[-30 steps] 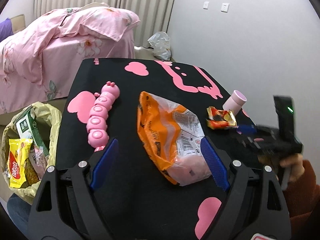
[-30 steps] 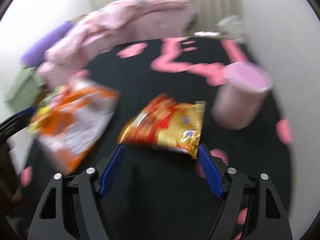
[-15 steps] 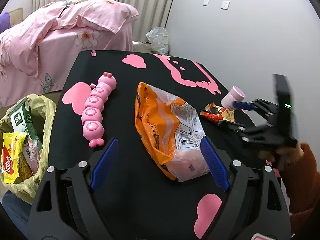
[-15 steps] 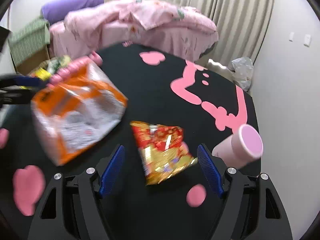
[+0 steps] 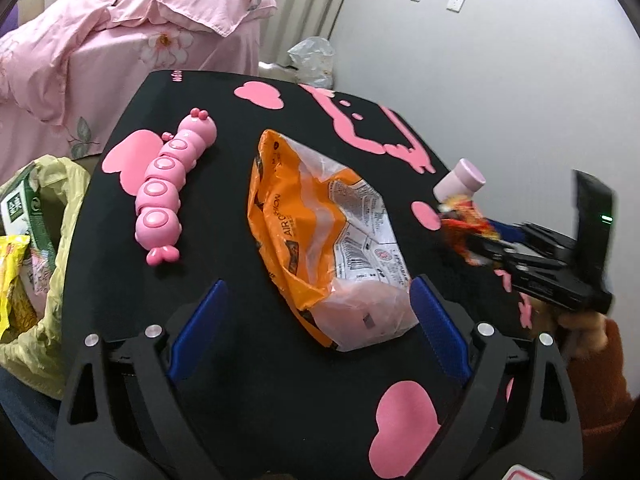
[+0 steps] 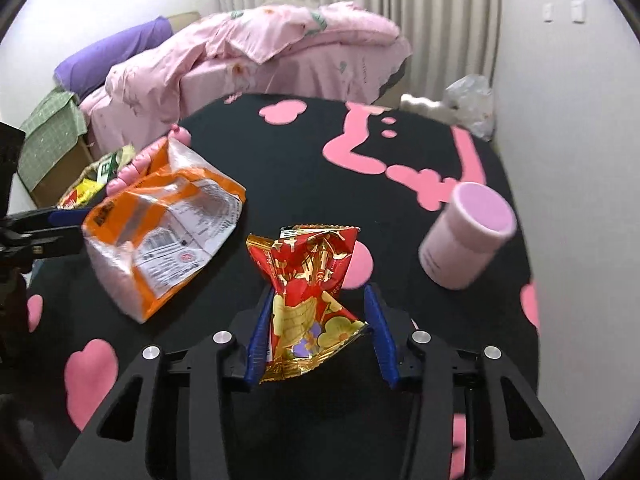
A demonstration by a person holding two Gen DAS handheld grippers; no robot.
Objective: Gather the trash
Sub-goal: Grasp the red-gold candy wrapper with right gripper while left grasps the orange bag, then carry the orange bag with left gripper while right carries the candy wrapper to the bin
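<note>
My right gripper [image 6: 316, 300] is shut on a crumpled red and gold snack wrapper [image 6: 310, 276] and holds it above the black table [image 6: 280, 152]; it also shows in the left wrist view [image 5: 466, 226]. My left gripper [image 5: 316, 304] is open, its fingers on either side of the near end of a large orange and clear plastic bag [image 5: 320, 240] that lies on the table. The bag also shows in the right wrist view [image 6: 164, 228]. A yellow trash bag [image 5: 44, 248] with wrappers in it hangs off the table's left edge.
A pink caterpillar toy [image 5: 168, 188] lies left of the orange bag. A pink cylinder [image 6: 466, 234] lies on its side near the table's right edge. A bed with pink bedding [image 5: 120, 48] stands behind the table. A wall is close on the right.
My right gripper has closed on the red and gold wrapper and lifted it off the table. My left gripper has stayed open around the orange bag.
</note>
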